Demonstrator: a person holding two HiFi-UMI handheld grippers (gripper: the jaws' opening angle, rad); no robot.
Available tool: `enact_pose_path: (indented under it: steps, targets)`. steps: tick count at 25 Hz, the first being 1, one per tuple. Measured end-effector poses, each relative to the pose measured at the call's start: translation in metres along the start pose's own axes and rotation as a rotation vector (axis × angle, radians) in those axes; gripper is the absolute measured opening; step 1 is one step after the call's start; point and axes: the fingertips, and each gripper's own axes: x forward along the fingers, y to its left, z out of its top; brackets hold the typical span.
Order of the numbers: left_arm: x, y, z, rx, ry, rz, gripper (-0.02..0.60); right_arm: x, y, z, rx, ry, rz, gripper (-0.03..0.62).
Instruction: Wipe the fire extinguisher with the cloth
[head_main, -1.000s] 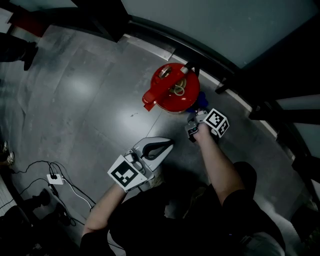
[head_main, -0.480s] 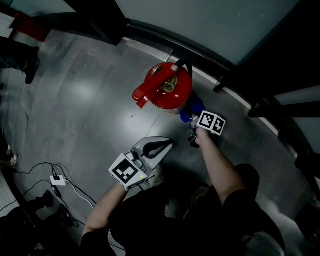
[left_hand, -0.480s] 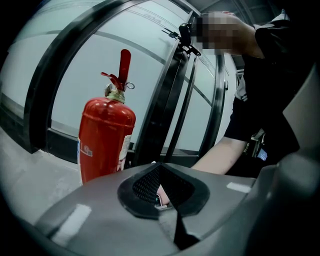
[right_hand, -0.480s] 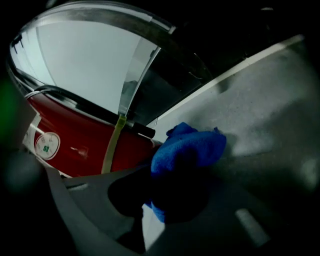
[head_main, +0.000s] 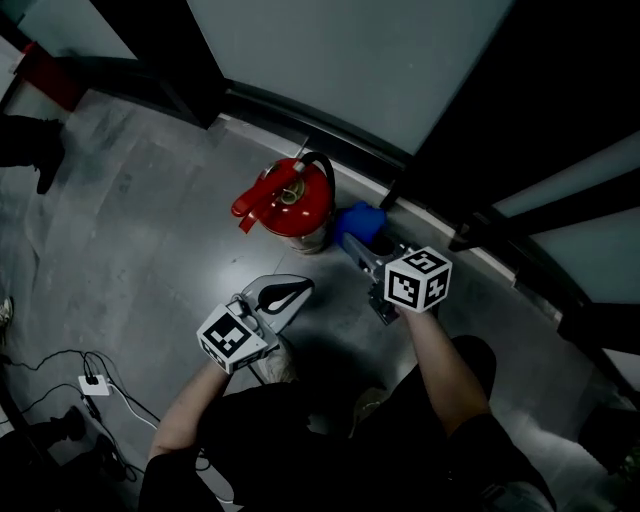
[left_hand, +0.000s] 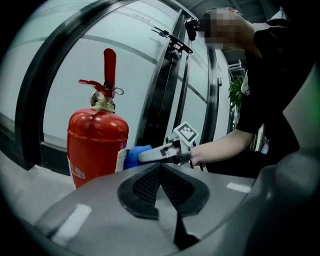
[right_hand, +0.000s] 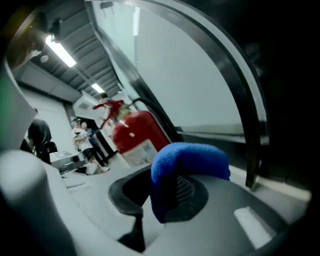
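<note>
The fire extinguisher stands upright on the floor, close against the base of the glass wall, and nothing braces it. That's the worry from where I stand: a firm sideways rub high on the red body could rock or tip it, or skid it along the smooth floor, since the left gripper hangs well short of it and steadies nothing. The hose and the lever on top also look like places where the cloth could snag and pull free.

The right gripper is clamped on that blue cloth — its own view shows the jaws pressed onto a thick fold, with a rounded bulge of fabric standing above the pads. Only part of the cloth seems pinched, so a hard drag across the cylinder might tug it out of the grip. The cloth sits low at the extinguisher's right side, just beside the body; whether it actually touches the metal I cannot tell from any view.

The left gripper has its jaws pressed together with nothing between them, pointing toward the extinguisher from the near side, off the floor and clear of everything.
</note>
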Motion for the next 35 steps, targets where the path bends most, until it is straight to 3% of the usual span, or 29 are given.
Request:
enact_pose_path:
  steps: [4, 7, 9, 16, 26, 30, 35]
  targets:
    - [0.0, 0.001, 0.008, 0.036, 0.002, -0.006, 0.006, -0.05, 0.055, 0.076, -0.227, -0.195, 0.079, 0.058]
    - [-0.001, 0.007, 0.013, 0.033, -0.005, 0.015, 0.006, -0.076, 0.089, 0.119, -0.256, -0.39, 0.145, 0.058]
    - [-0.001, 0.007, 0.012, 0.035, 0.002, 0.018, 0.006, -0.072, 0.098, 0.125, -0.232, -0.441, 0.177, 0.058]
    - [-0.005, -0.003, -0.002, 0.018, 0.023, -0.001, 0.006, -0.007, 0.094, 0.057, -0.19, -0.238, 0.212, 0.058]
    - [-0.019, -0.003, -0.015, 0.003, 0.03, -0.01, 0.006, 0.02, 0.069, 0.019, -0.164, -0.127, 0.205, 0.058]
    - [-0.019, -0.002, -0.018, -0.007, 0.025, -0.015, 0.006, 0.03, 0.059, -0.004, -0.228, -0.034, 0.162, 0.058]
    - [-0.02, 0.003, -0.022, -0.037, 0.008, -0.014, 0.006, 0.045, 0.039, -0.035, -0.233, 0.067, 0.124, 0.058]
